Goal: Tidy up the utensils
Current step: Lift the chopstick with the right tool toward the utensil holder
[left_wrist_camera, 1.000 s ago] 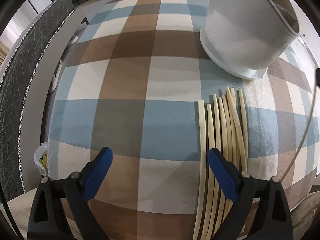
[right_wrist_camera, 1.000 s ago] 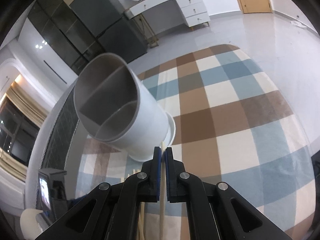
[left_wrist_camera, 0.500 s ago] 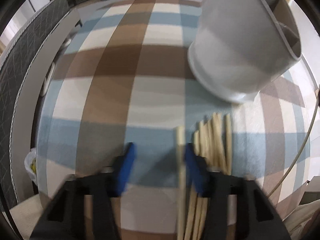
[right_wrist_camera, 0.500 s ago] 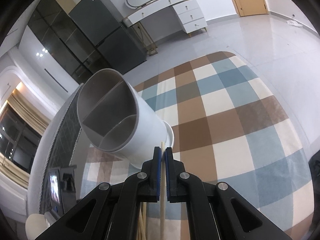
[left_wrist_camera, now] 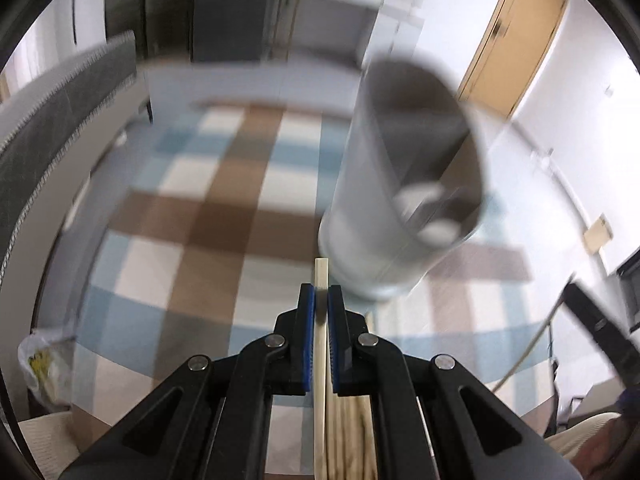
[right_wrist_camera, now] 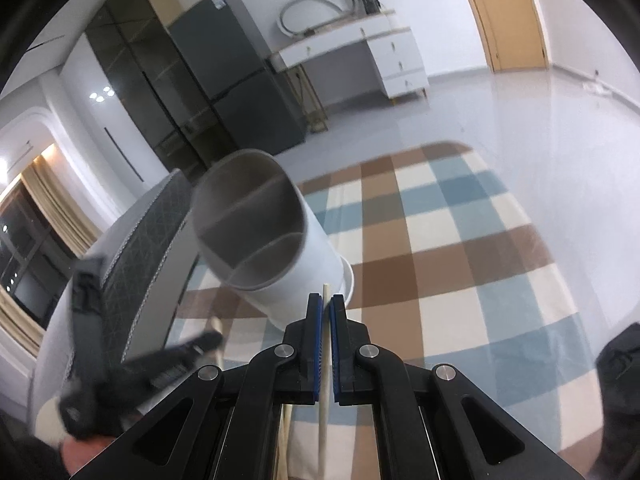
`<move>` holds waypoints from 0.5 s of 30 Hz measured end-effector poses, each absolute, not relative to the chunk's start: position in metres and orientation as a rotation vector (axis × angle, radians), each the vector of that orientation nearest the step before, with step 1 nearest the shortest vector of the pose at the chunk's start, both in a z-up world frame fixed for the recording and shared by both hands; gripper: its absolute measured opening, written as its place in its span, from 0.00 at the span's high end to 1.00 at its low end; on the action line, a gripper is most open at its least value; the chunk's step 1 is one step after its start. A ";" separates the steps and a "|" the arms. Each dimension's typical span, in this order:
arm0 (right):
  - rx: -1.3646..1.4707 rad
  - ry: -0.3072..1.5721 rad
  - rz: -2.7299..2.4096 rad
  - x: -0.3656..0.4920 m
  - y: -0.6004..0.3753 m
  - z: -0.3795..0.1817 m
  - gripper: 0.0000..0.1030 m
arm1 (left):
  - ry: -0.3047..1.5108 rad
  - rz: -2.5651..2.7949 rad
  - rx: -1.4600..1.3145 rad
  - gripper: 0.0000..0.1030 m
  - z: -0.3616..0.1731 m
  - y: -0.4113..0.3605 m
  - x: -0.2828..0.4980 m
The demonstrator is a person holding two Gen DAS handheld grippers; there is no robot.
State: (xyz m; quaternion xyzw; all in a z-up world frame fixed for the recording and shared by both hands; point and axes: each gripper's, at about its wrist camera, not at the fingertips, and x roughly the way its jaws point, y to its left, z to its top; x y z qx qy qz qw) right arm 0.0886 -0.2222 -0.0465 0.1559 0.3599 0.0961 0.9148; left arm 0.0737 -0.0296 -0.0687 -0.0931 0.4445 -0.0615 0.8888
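Note:
My left gripper (left_wrist_camera: 321,300) is shut on a pale wooden chopstick (left_wrist_camera: 321,276) whose tip sticks out ahead of the blue pads, lifted off the checked rug (left_wrist_camera: 224,216). Several more chopsticks (left_wrist_camera: 352,440) lie on the rug under it. Just ahead and right stands the white divided utensil holder (left_wrist_camera: 384,208), blurred by motion. My right gripper (right_wrist_camera: 326,304) is shut on another chopstick (right_wrist_camera: 326,296), its tip close to the holder's (right_wrist_camera: 272,248) base. The blurred left gripper (right_wrist_camera: 120,368) shows at the lower left of the right wrist view.
A grey quilted sofa edge (left_wrist_camera: 40,120) borders the rug on the left, with a plastic bag (left_wrist_camera: 40,360) near it. A dark fridge (right_wrist_camera: 240,80), a white desk (right_wrist_camera: 360,48) and a wooden door (right_wrist_camera: 508,12) stand beyond the rug. A cable (left_wrist_camera: 528,352) trails at right.
My left gripper went from wide open over the chopsticks to shut on one, then rose and tipped up toward the holder. My right gripper drew back slightly, still shut on its chopstick.

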 end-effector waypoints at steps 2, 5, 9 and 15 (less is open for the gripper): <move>0.305 0.702 0.199 0.074 -0.220 -0.037 0.97 | 0.852 -0.137 -0.195 0.98 -0.050 -0.029 0.062; 0.270 0.660 0.205 0.058 -0.213 -0.026 0.97 | 0.802 -0.149 -0.187 0.98 -0.038 -0.028 0.055; 0.218 0.624 0.211 0.047 -0.203 -0.019 0.97 | 0.780 -0.172 -0.173 0.98 -0.031 -0.022 0.058; 0.181 0.583 0.211 0.032 -0.197 -0.009 0.97 | 0.740 -0.193 -0.161 0.98 -0.017 -0.020 0.046</move>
